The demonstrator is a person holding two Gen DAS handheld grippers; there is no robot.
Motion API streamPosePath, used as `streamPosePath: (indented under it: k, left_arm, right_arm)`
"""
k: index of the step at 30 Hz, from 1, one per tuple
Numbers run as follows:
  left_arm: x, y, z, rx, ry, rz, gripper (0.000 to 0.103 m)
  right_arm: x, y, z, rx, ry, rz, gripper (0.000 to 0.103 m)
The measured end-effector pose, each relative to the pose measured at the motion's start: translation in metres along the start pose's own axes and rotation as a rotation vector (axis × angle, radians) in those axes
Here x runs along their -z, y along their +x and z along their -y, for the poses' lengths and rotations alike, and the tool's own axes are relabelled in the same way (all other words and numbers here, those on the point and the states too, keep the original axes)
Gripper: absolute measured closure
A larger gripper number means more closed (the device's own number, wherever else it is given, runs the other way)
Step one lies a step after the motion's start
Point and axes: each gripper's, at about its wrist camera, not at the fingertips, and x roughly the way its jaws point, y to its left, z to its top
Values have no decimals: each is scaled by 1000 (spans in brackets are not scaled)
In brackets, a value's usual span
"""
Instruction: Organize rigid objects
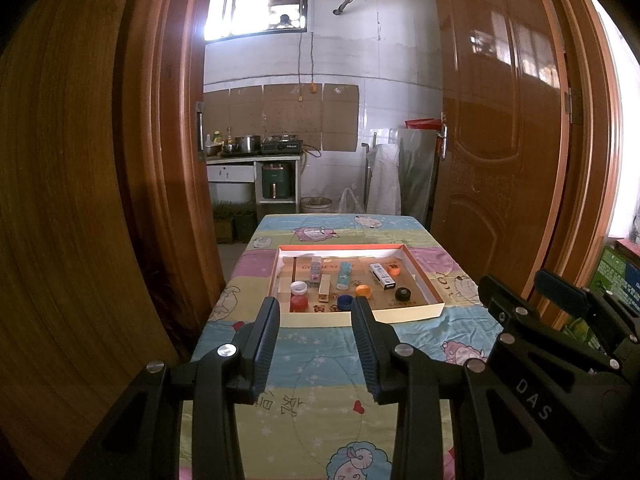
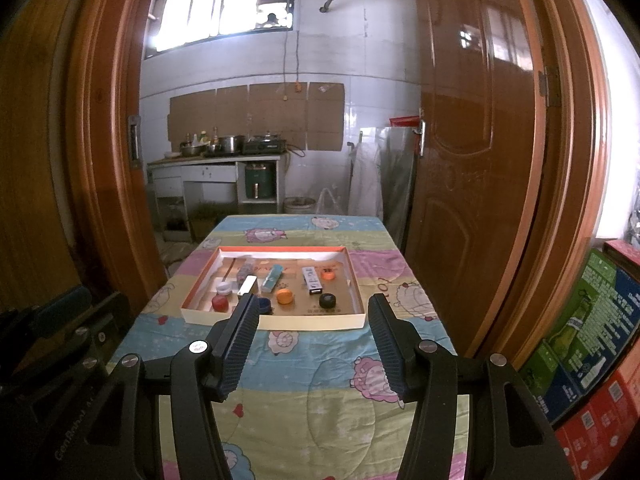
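Observation:
A shallow cardboard tray (image 1: 424, 276) (image 2: 352, 280) lies on the table and holds several small rigid items: bottle caps in red (image 1: 299, 303) (image 2: 219, 303), white (image 1: 298, 288), blue (image 1: 345, 301), orange (image 1: 364, 290) (image 2: 285, 296) and black (image 1: 403, 294) (image 2: 327, 300), plus small boxes and tubes (image 1: 344, 275) (image 2: 272, 278). My left gripper (image 1: 316, 312) is open and empty, held above the near half of the table. My right gripper (image 2: 314, 312) is open and empty, beside it; its body shows in the left wrist view (image 1: 560, 344).
The table has a cartoon-print quilt (image 1: 320, 380) (image 2: 312, 380). Wooden door frames stand on both sides, with an open door (image 1: 500, 160) at right. Stacked cartons (image 2: 592, 352) are at the right. A kitchen counter (image 1: 252, 156) is behind.

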Motion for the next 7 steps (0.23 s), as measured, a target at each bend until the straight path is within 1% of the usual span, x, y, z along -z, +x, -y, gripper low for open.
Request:
streamPosePath:
  k: [4, 7]
  left_arm:
    - [0, -2, -1, -22, 3, 10, 66]
    - [0, -4, -4, -20, 4, 9, 66]
  right_arm:
    - [0, 0, 0, 0, 1, 0, 44]
    - [0, 0, -1, -1, 0, 0, 44]
